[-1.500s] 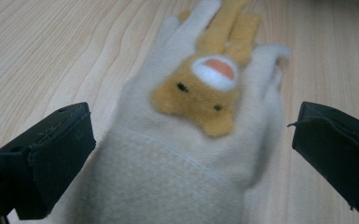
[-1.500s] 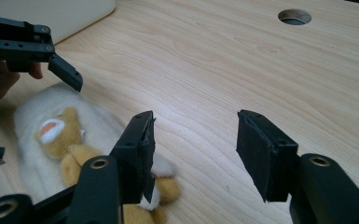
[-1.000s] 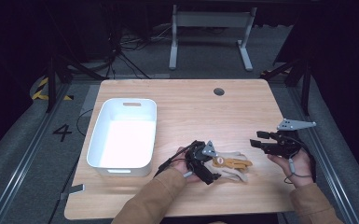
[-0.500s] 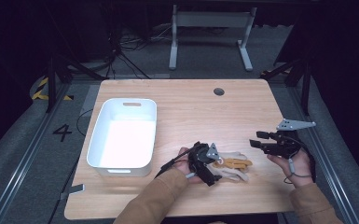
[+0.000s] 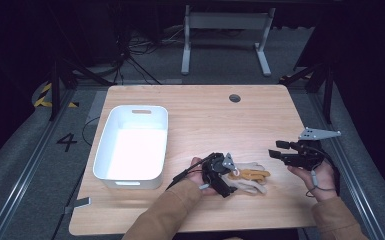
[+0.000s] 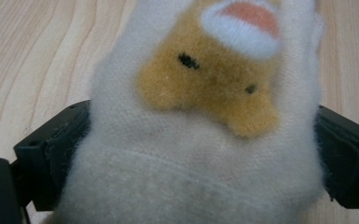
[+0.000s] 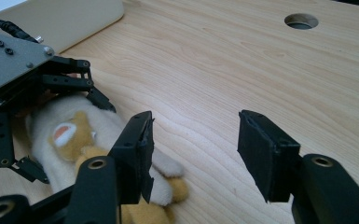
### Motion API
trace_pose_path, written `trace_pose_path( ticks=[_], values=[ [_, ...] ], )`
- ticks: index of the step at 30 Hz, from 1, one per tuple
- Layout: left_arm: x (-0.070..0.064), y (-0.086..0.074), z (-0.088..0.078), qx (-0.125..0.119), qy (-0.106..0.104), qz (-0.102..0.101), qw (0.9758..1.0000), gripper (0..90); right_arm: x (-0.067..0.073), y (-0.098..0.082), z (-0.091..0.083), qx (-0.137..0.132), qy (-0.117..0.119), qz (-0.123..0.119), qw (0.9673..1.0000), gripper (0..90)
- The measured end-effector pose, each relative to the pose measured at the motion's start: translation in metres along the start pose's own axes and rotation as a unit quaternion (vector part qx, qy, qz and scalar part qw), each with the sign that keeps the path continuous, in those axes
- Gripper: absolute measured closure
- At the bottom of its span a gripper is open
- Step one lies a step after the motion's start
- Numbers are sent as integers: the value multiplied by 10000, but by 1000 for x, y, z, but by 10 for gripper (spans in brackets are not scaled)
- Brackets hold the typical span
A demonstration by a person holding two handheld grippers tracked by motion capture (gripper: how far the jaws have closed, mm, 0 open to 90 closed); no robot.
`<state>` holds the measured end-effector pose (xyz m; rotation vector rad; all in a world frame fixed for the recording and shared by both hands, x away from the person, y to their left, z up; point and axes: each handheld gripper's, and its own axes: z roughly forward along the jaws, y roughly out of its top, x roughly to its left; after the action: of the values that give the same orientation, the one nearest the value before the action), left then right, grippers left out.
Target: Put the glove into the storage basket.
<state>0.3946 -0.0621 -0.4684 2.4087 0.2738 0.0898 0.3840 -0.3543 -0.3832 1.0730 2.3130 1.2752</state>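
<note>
A cream and tan plush toy (image 5: 250, 179) lies on the wooden table (image 5: 205, 120) near its front edge. My left gripper (image 5: 228, 176) sits at the toy's left end. In the left gripper view the toy (image 6: 205, 116) fills the whole gap, and both black jaws touch its fur at the sides. These jaws have just been closing on it. My right gripper (image 5: 275, 150) hovers to the right of the toy, apart from it. Its jaws (image 7: 193, 149) stand open over bare wood, with the toy (image 7: 70, 135) to their left.
A white plastic bin (image 5: 102, 150) stands on the left half of the table, its corner (image 7: 65, 18) seen from the right gripper. A round cable hole (image 5: 234, 98) sits near the far edge. Dark floor and table legs lie beyond.
My left gripper has crept a little to the right onto the plush toy's end, and its jaws have narrowed around it. The right gripper has stayed put.
</note>
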Motion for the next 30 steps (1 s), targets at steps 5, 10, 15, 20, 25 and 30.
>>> trace_pose_path(
  ticks=[5, 10, 15, 20, 25, 30],
  values=[
    [-1, 2, -2, 59, 39, -18, 10000, 118, 1, 0, 2, 14, 31, -35, 10000, 458],
    [-1, 3, -5, 76, 64, -41, 9999, 233, 1, 0, 2, 7, 47, -43, 10000, 456],
    [-2, 3, -9, 81, 50, -3, 10000, 445, 1, 0, 1, -14, 49, -32, 10000, 454],
    [-2, 4, -11, 112, -1, -53, 9999, 583, 2, 0, 1, -23, 53, -52, 10000, 453],
    [0, 5, -12, 119, -51, -187, 9997, 640, 2, 0, 1, -34, 56, -51, 10000, 453],
    [-4, 8, -12, 191, 54, -106, 9997, 667, 2, 0, 0, -60, 42, -64, 10000, 452]
  ],
)
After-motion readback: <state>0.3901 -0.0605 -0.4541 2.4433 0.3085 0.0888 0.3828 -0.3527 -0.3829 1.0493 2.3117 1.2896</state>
